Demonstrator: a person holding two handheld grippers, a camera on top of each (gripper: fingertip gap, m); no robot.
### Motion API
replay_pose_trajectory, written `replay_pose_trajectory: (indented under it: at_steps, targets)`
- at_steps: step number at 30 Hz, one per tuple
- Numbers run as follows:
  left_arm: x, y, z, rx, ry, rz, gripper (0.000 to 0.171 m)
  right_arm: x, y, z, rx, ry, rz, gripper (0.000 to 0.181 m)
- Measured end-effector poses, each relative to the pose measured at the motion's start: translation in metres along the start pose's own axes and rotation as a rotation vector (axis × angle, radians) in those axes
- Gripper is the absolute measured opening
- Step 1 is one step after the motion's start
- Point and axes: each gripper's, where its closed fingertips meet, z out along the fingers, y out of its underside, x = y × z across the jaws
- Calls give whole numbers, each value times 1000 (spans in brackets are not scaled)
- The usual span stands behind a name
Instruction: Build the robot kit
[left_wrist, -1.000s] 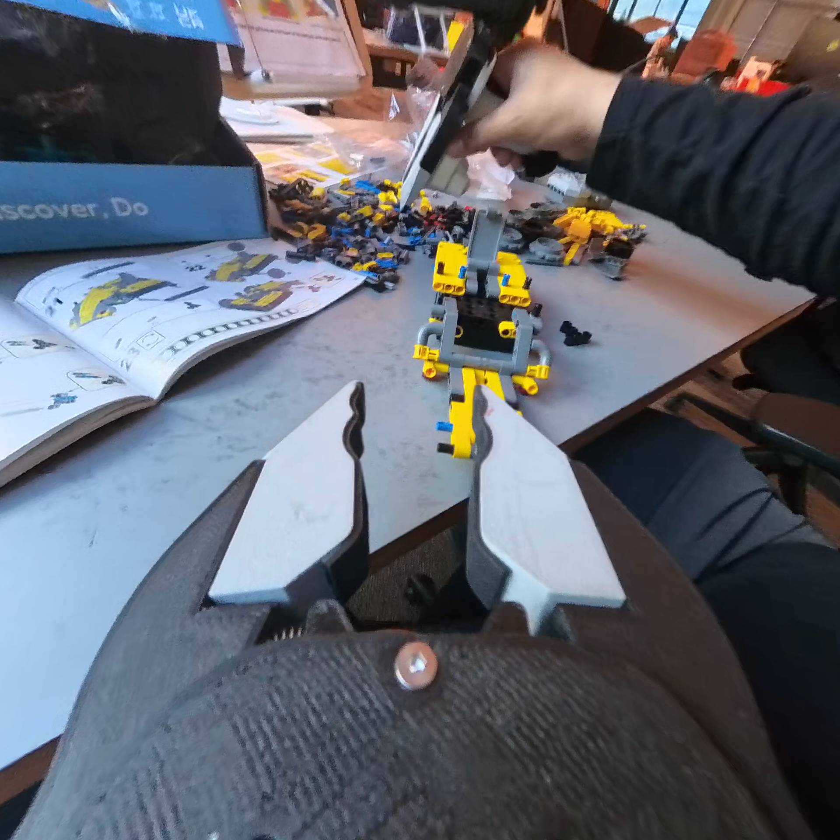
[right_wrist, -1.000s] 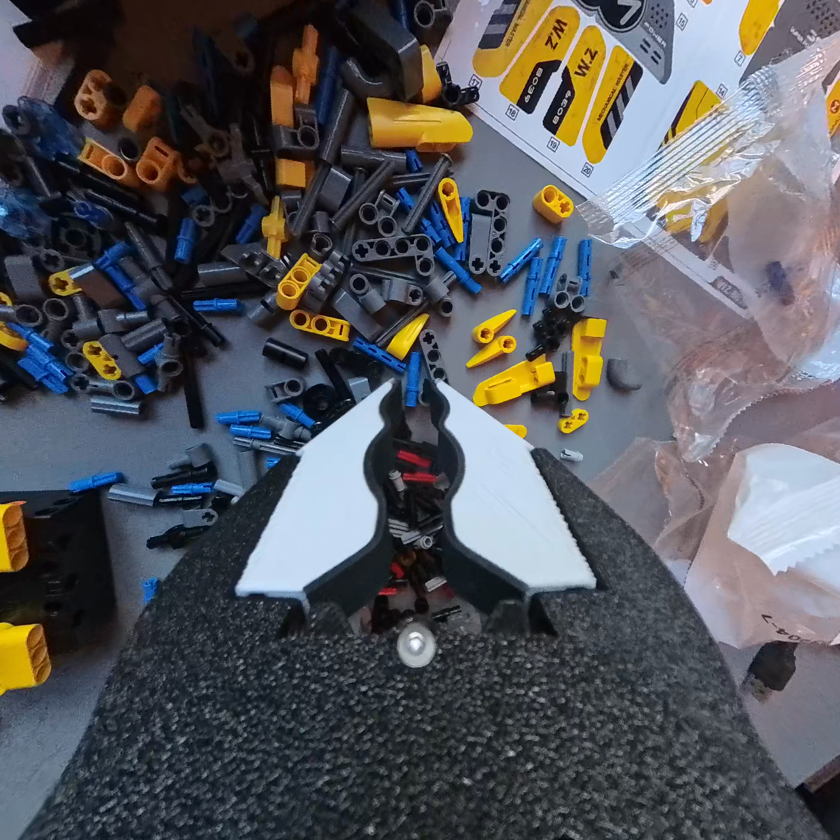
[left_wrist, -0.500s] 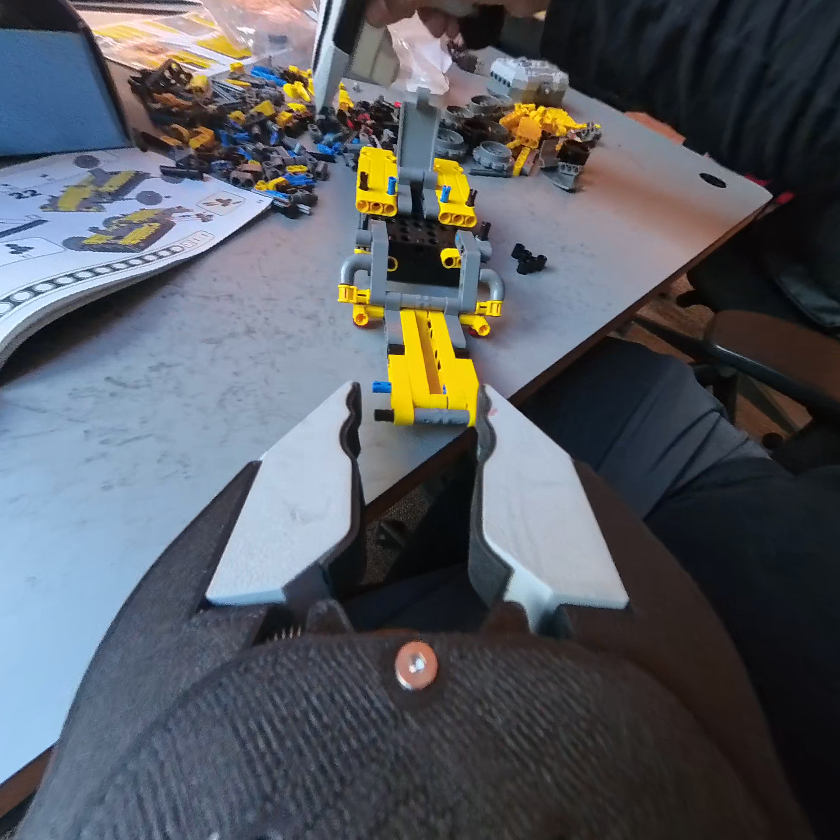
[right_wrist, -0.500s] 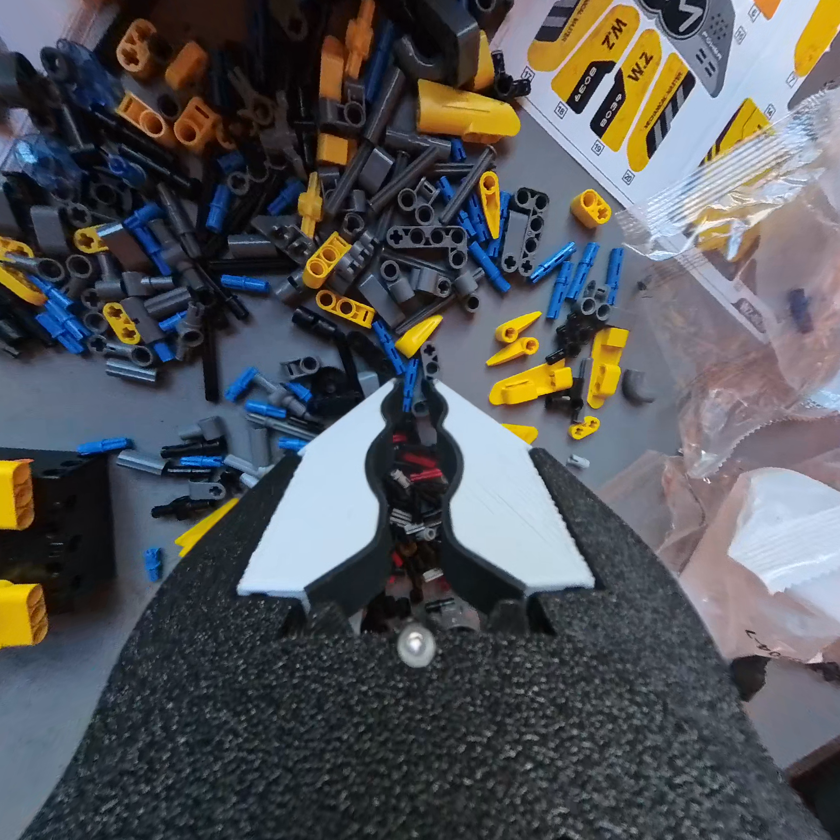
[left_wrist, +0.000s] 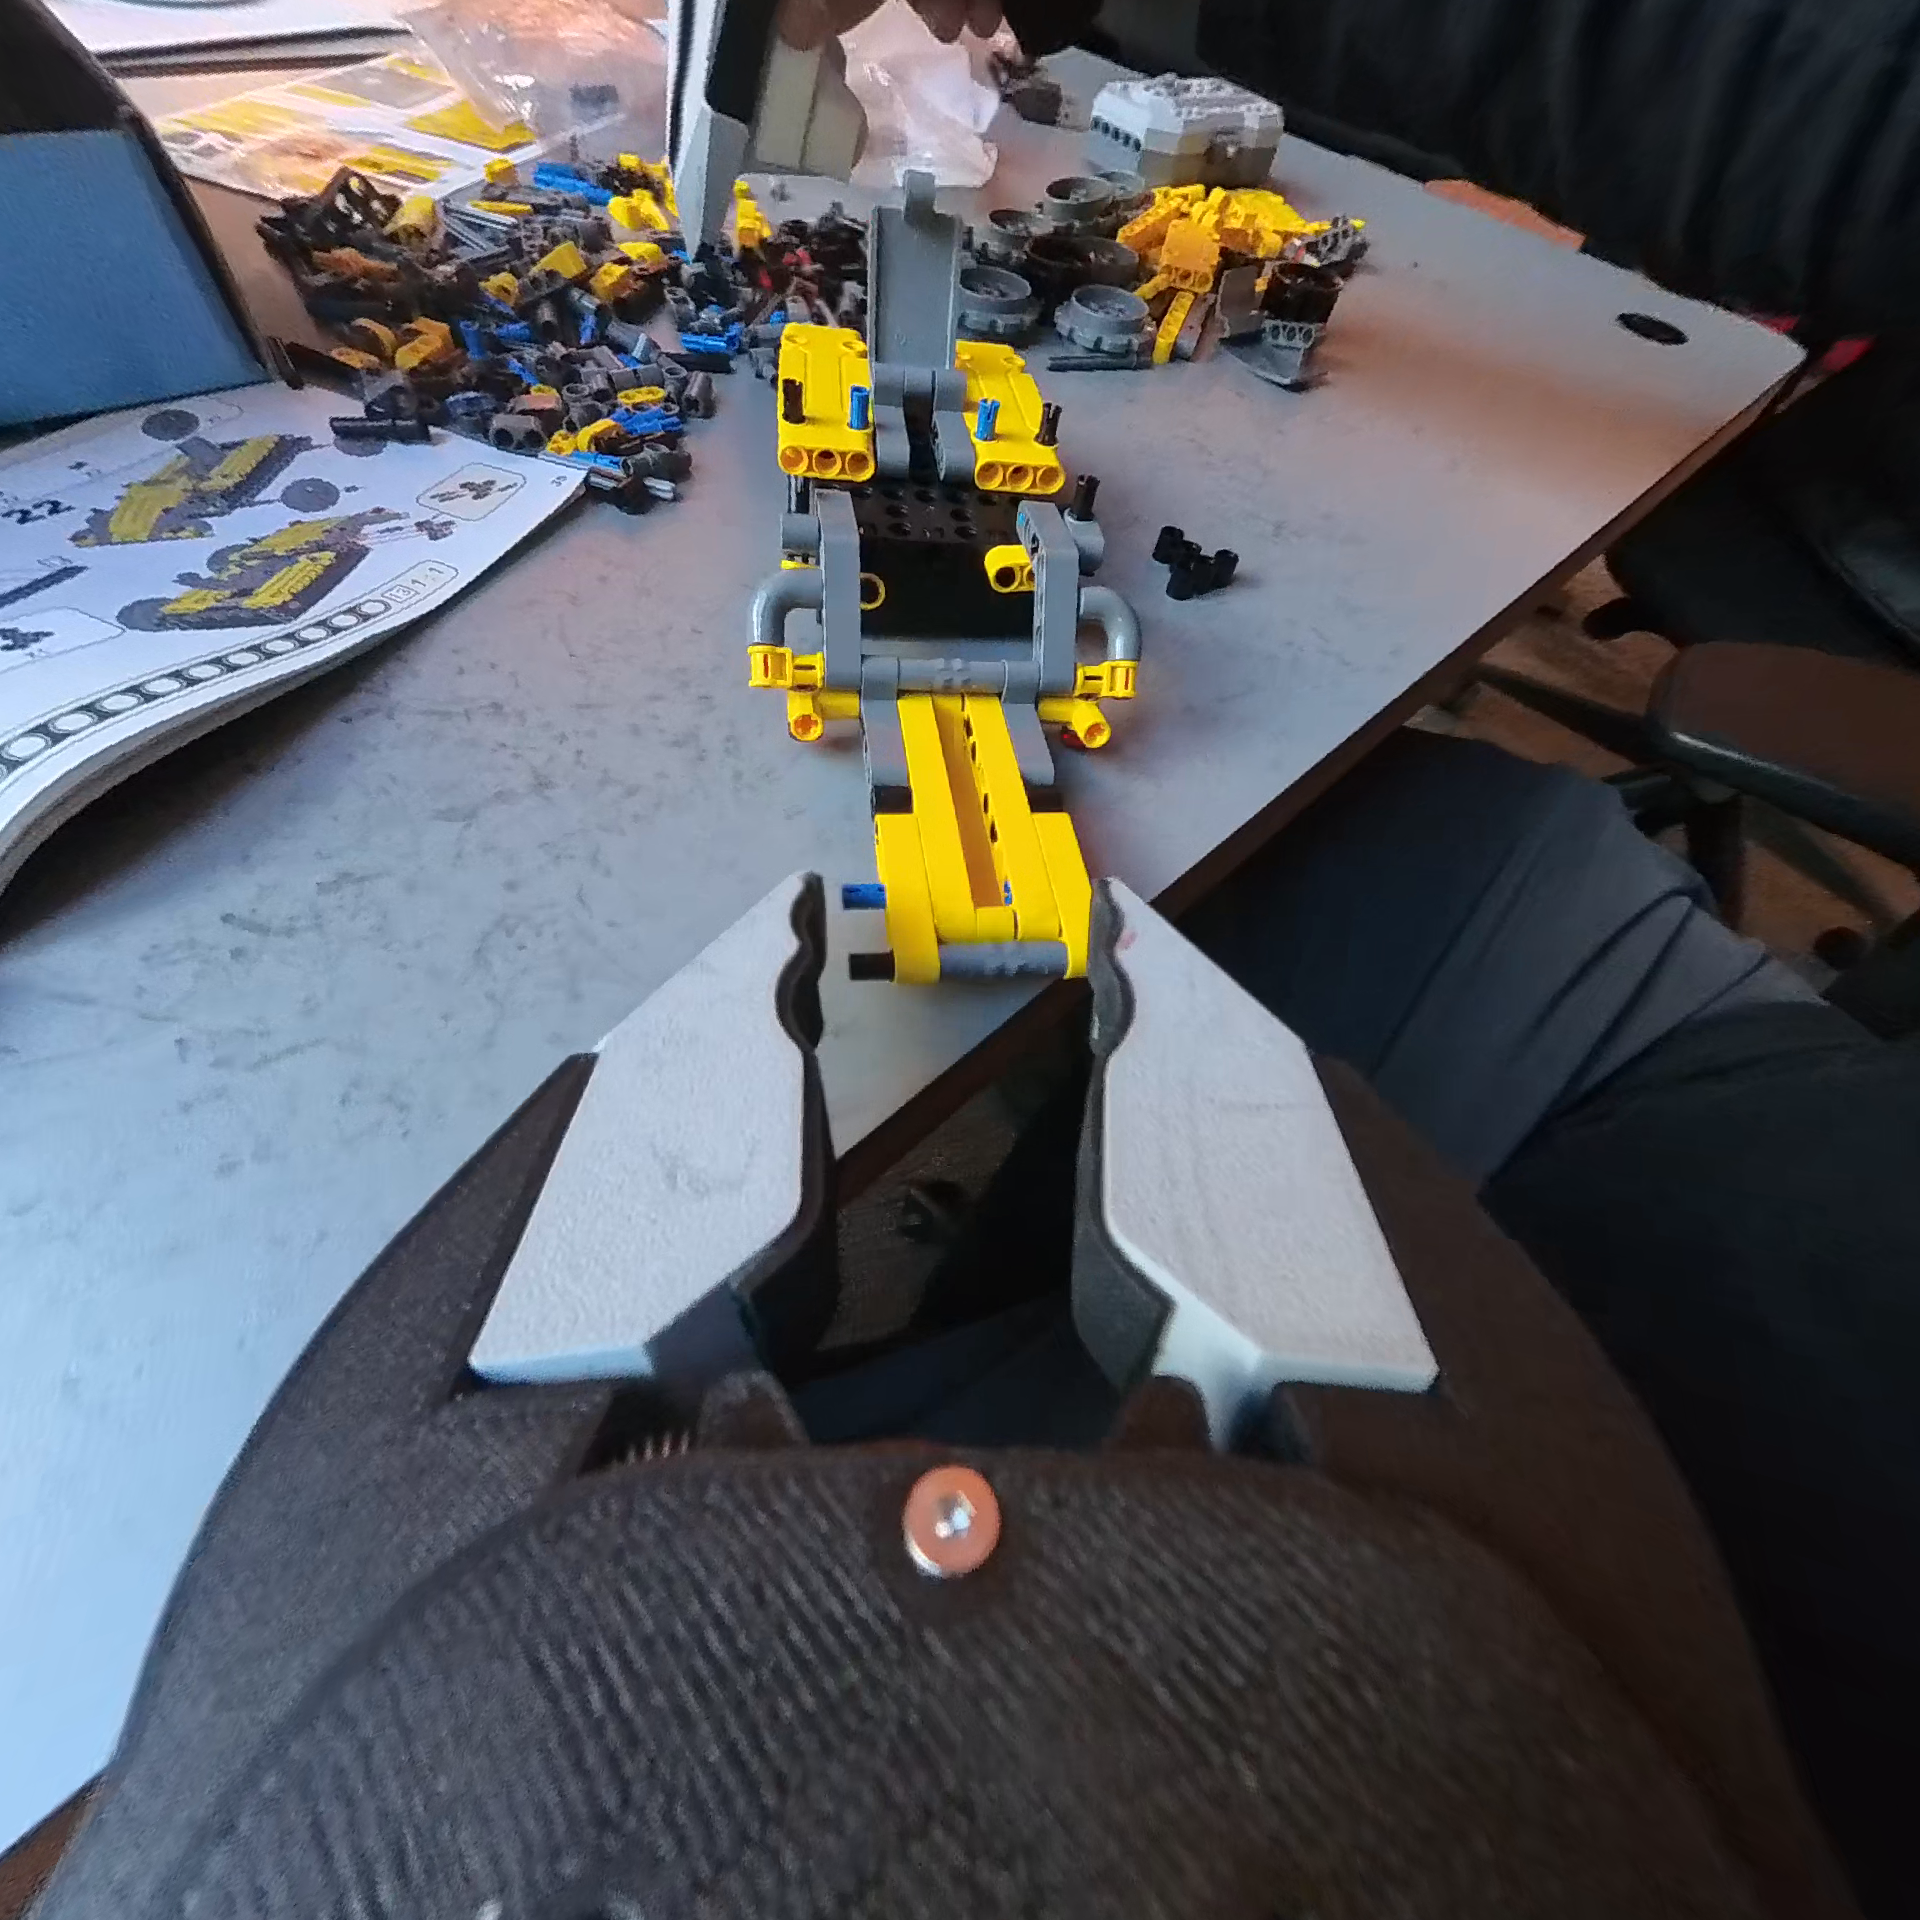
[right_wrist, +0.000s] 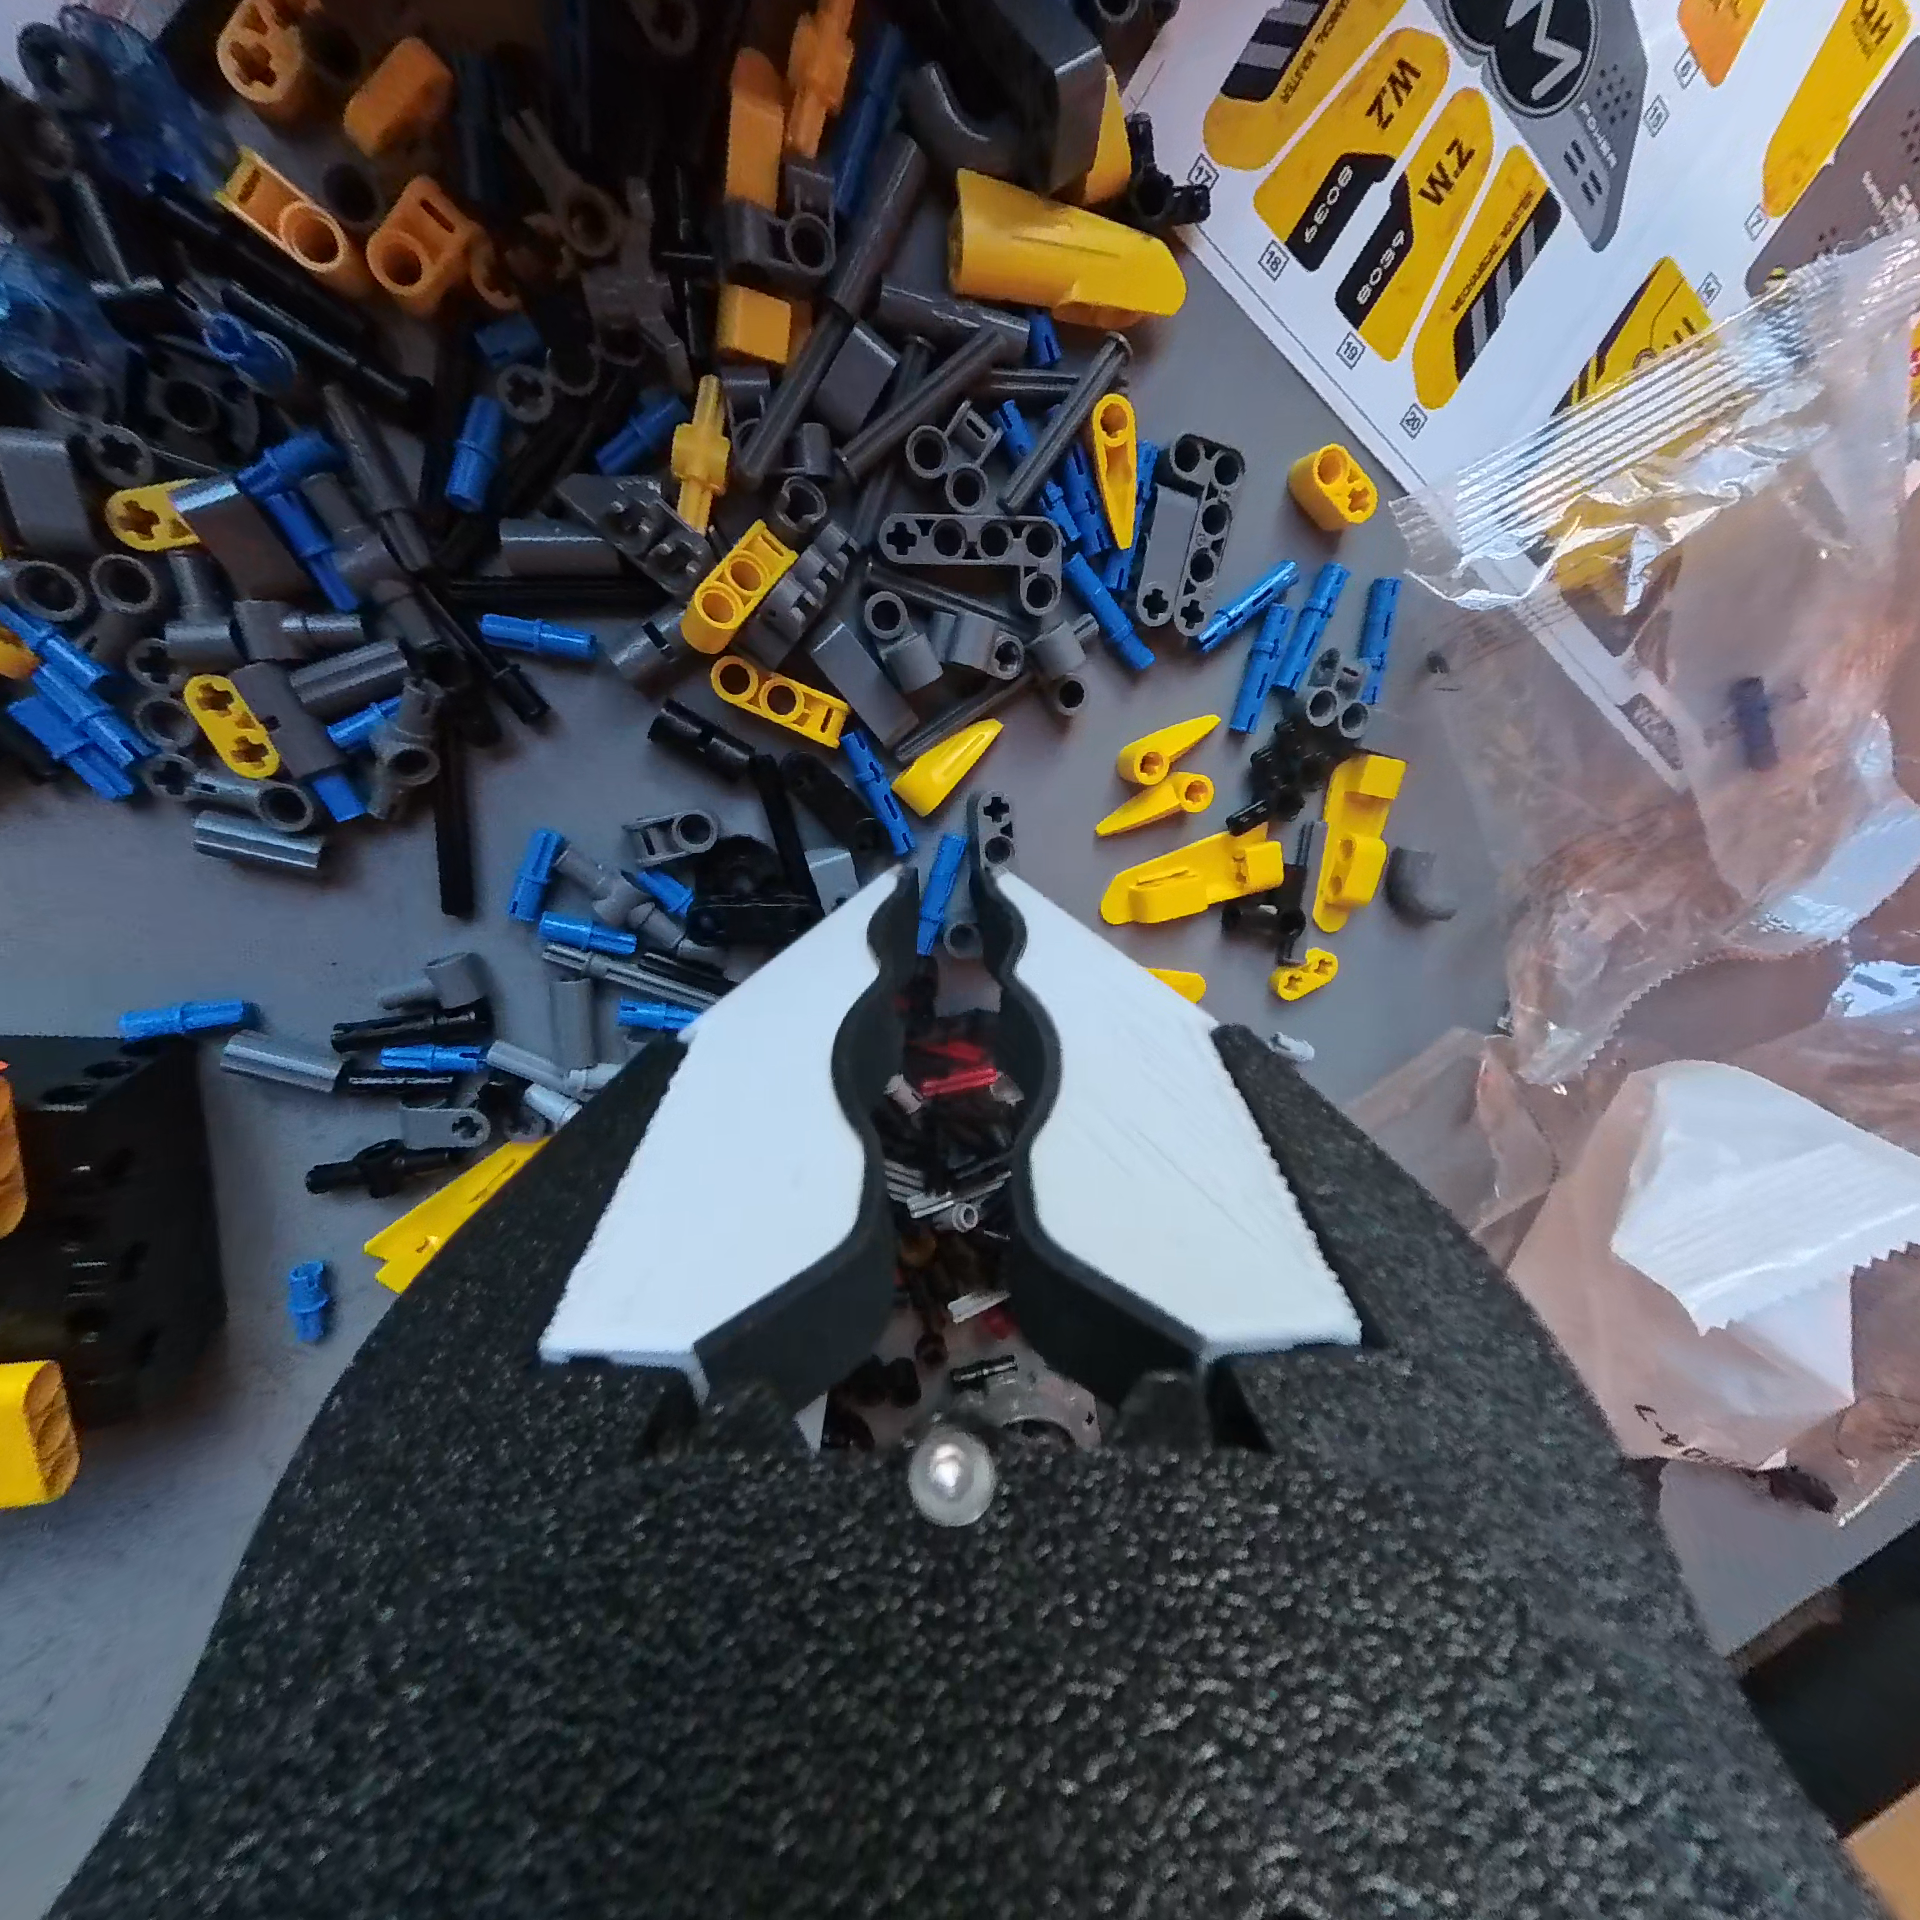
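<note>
Two grippers over a grey table (left_wrist: 364, 987): the half-built yellow model (left_wrist: 940, 623) sits near its front edge, and the left gripper (left_wrist: 951, 935) gapes wide around the model's near end, gripping nothing. Beyond the model, the right gripper (right_wrist: 951, 873) hangs over the loose parts pile (right_wrist: 623, 520), tips nearly closed around a blue pin (right_wrist: 940, 878) and grey piece; can't tell if it's gripping

Hovering over a grey table (right_wrist: 125, 935), right gripper (right_wrist: 951, 883), tips nearly closed, beside a blue pin (right_wrist: 940, 894) and dark grey connector (right_wrist: 987, 852), amid scattered parts (right_wrist: 623, 540), near a sticker sheet (right_wrist: 1455, 187) and plastic bags (right_wrist: 1714, 935).
</note>
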Motion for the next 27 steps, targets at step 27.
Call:
replay_pose_trajectory:
  at_steps: [27]
  targets:
    - [1,5,-3,-45,27,26,58,1,3,-1,21,-58,71,7]
